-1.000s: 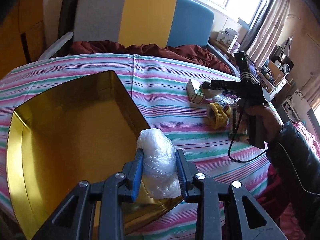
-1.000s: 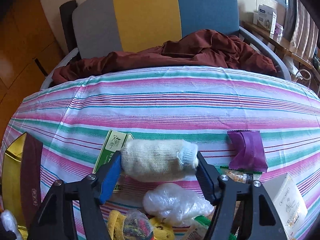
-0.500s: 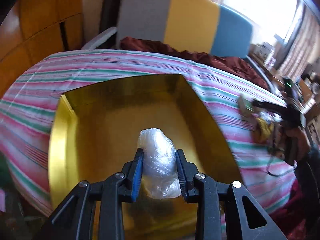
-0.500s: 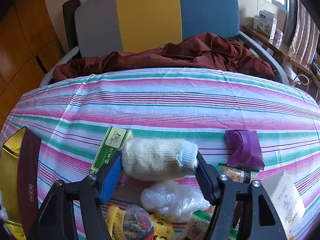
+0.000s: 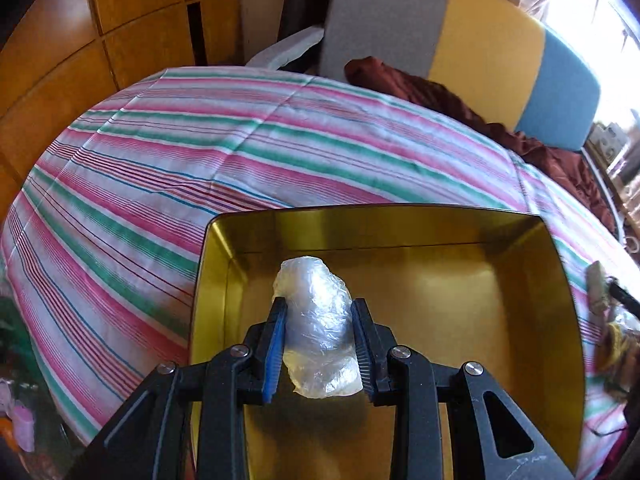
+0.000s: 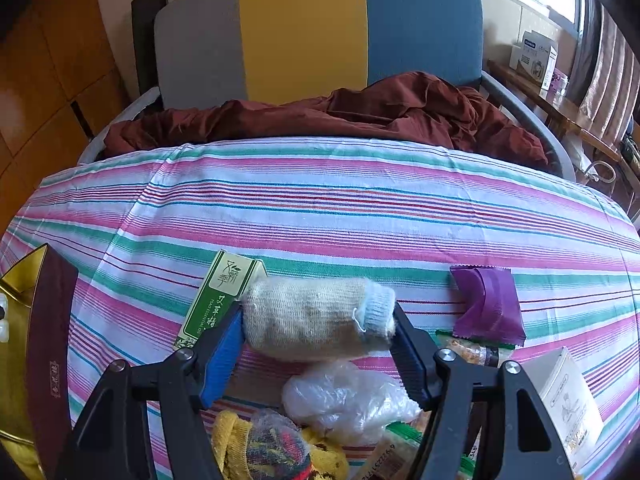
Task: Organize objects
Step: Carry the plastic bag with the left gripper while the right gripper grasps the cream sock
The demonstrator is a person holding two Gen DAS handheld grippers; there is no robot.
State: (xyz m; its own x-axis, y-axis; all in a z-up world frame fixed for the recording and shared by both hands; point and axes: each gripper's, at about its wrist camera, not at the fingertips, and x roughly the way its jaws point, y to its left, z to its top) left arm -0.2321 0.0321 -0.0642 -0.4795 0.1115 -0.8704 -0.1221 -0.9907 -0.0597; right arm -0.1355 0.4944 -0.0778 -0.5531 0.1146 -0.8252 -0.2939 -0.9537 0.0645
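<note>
left tool (image 5: 318, 338) now over gold tin (image 5: 560, 280) | clamps plastic bundle (image 5: 318, 328) | right tool (image 6: 318, 350) grips sock roll (image 6: 316, 318)

Gold tin's (image 5: 560, 280) near edge behind claw arms; blurred clutter (image 5: 612, 320) at right frame edge

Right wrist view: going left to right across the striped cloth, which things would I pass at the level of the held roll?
Gold tin → green box → cream knitted roll held in the right gripper → purple packet → white box.
</note>
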